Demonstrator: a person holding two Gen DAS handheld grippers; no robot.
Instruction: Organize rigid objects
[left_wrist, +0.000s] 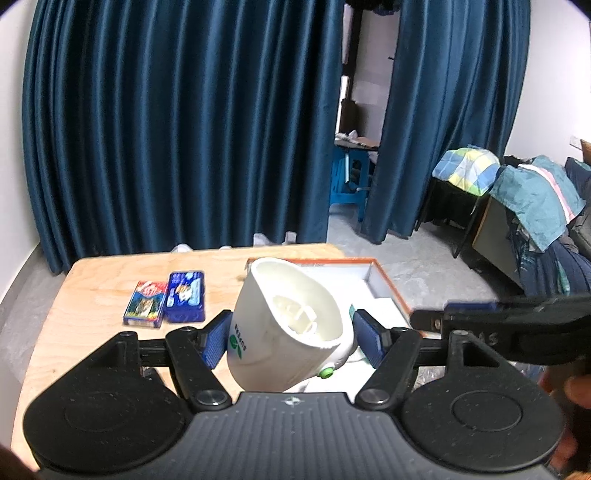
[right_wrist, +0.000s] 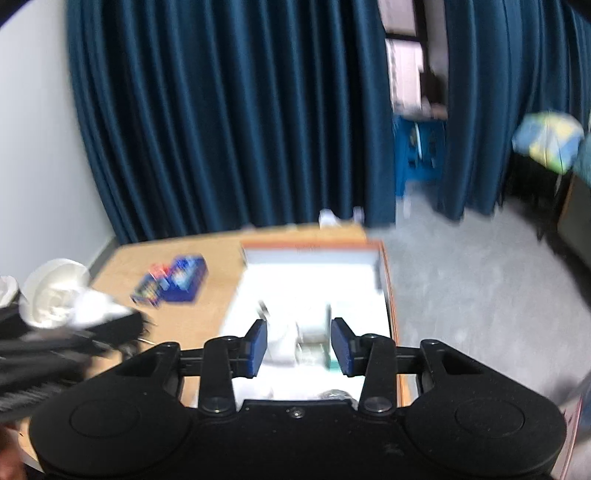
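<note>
Left wrist view: left gripper (left_wrist: 288, 338) clamps a white cup (left_wrist: 286, 325) while the right gripper (right_wrist: 298, 345), seemingly clenched empty, hovers over the box (left_wrist: 384, 280) at one o'clock, likely next stop.

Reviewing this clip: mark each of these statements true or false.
1. The left gripper grips a white container. True.
2. Two small boxes lie side by side on the wooden table. True.
3. Those boxes sit inside the orange-rimmed tray. False: they lie on bare table beside it.
4. The curtain is red. False: it is dark blue.
</note>
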